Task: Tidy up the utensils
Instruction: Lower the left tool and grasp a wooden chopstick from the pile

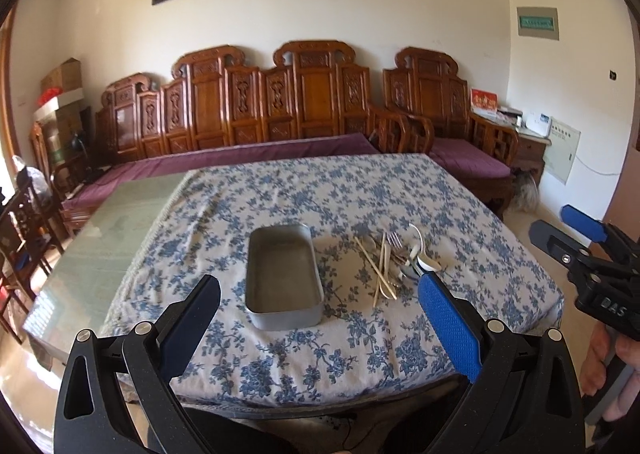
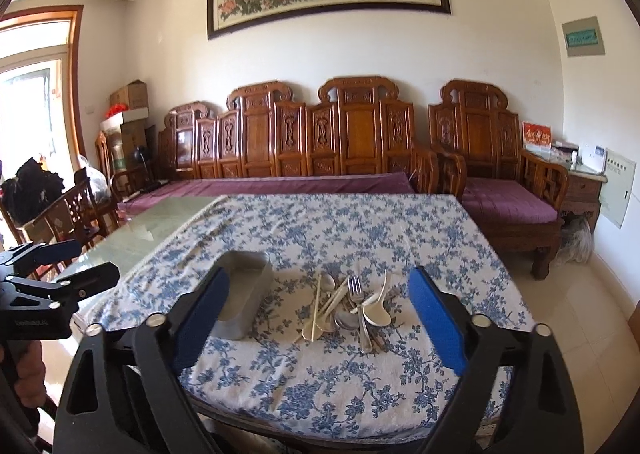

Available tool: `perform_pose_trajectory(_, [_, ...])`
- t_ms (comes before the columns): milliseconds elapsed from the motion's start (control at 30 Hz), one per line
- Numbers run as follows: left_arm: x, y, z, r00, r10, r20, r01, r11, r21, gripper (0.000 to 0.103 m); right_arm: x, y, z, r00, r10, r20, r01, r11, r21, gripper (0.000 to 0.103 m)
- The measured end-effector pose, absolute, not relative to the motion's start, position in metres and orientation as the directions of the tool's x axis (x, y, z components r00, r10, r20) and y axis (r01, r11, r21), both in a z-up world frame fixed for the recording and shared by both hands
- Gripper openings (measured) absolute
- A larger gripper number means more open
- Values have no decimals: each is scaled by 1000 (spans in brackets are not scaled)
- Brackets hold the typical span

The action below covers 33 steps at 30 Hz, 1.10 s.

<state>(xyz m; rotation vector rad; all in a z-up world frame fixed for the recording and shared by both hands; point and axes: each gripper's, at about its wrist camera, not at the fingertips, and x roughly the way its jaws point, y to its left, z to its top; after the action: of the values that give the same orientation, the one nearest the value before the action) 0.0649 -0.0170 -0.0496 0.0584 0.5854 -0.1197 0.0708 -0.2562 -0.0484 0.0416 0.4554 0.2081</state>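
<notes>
An empty metal tin (image 1: 283,278) lies on the blue-flowered tablecloth (image 1: 320,190). Right of it is a loose pile of utensils (image 1: 396,258): chopsticks (image 1: 376,268), a fork (image 1: 394,241), metal and white spoons. My left gripper (image 1: 320,294) hovers open in front of the tin, nothing between its fingers. In the right wrist view the pile (image 2: 352,304) shows a fork (image 2: 357,294), a white spoon (image 2: 376,312) and chopsticks (image 2: 318,306), with the tin (image 2: 244,294) to their left. My right gripper (image 2: 320,290) is open and empty, short of the pile.
A bare green glass tabletop (image 1: 108,230) extends left of the cloth. Carved wooden benches with purple cushions (image 2: 304,158) stand behind the table. Wooden chairs (image 2: 76,210) crowd the left side. The near table edge (image 2: 320,410) lies just below the grippers.
</notes>
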Motion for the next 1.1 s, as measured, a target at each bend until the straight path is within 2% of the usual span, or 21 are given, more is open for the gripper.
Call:
perform_pose_trajectory(200, [108,-29,-79,771,-141,-621,183,983,3,96,115,-267,-85,841,210,-499,-189,978,94,67])
perform_pose_trajectory(267, [122,-33,-91,748,-157,-644,201,980,-6,95,129,-272,-98,831,203,-518,-177,979,98,65])
perform_pose_trajectory(433, [163,-51,-122,683,-200,-702,258,966,-24,85,167,-290,-130,802,175,-571,-133,984,114,55])
perform_pose_trajectory(733, [229,-78,-169,584,-250,-772,287,953,-91,64,234,-307,-180,745,156,-648,-94,987,130,52])
perform_pose_trajectory(900, [265,-95,-209,484,-287,-827,278,946,-165,43,260,-309,-211,706,167,-688,-92,985,145,49])
perform_pose_trajectory(1100, [302,-108,-242,419,-278,-864,223,954,-199,33,257,-307,-229,687,208,-696,-104,976,190,48])
